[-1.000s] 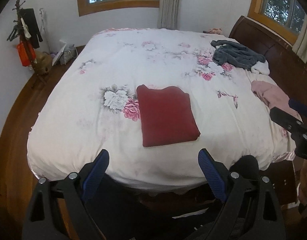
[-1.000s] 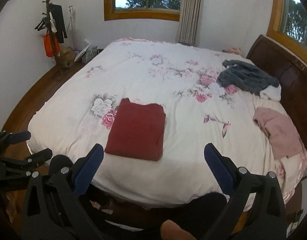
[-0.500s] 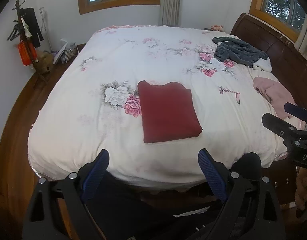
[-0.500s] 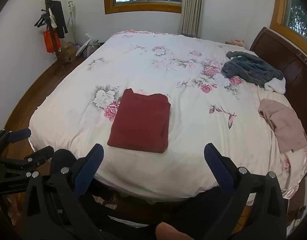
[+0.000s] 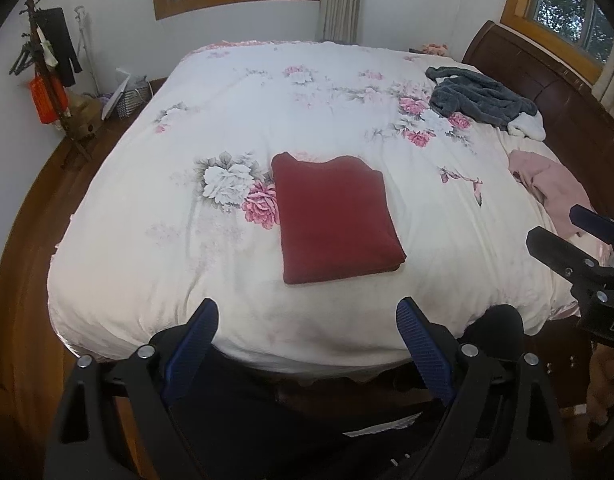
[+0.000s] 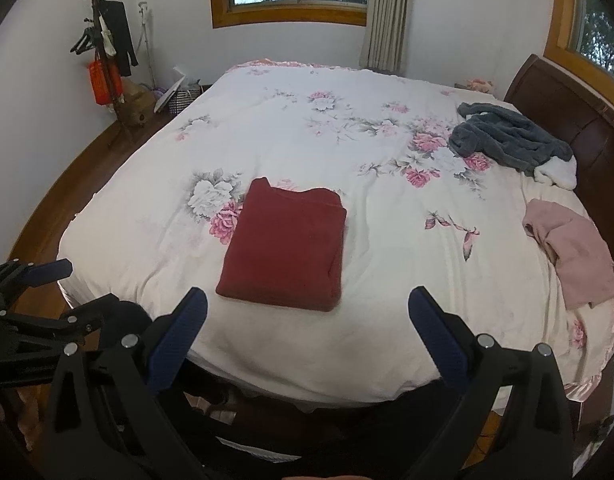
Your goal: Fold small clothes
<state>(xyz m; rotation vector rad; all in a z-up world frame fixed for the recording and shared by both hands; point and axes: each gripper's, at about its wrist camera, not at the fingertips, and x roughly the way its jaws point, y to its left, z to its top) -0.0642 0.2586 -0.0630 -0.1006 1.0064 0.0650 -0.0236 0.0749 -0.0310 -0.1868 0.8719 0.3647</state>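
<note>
Left wrist view: from beyond the near edge of the bed (image 5: 107,272), slightly above, facing along the left gripper (image 5: 307,322) toward the far edge and window wall. Right wrist view: from beside it, further right, facing likewise past the right gripper (image 6: 307,312). Both held back from the bed. Shared: the whole bed top, with the folded red garment (image 5: 335,216) (image 6: 285,244) near the near edge.

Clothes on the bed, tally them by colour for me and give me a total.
Dark red, folded: 1
Grey, in a heap by the headboard: 1
Pink, loosely piled near the bed's right edge: 1
White, peeking out beside the grey one: 1, though it may be part of the grey piece
Total: 4 at most, 3 for certain
</note>
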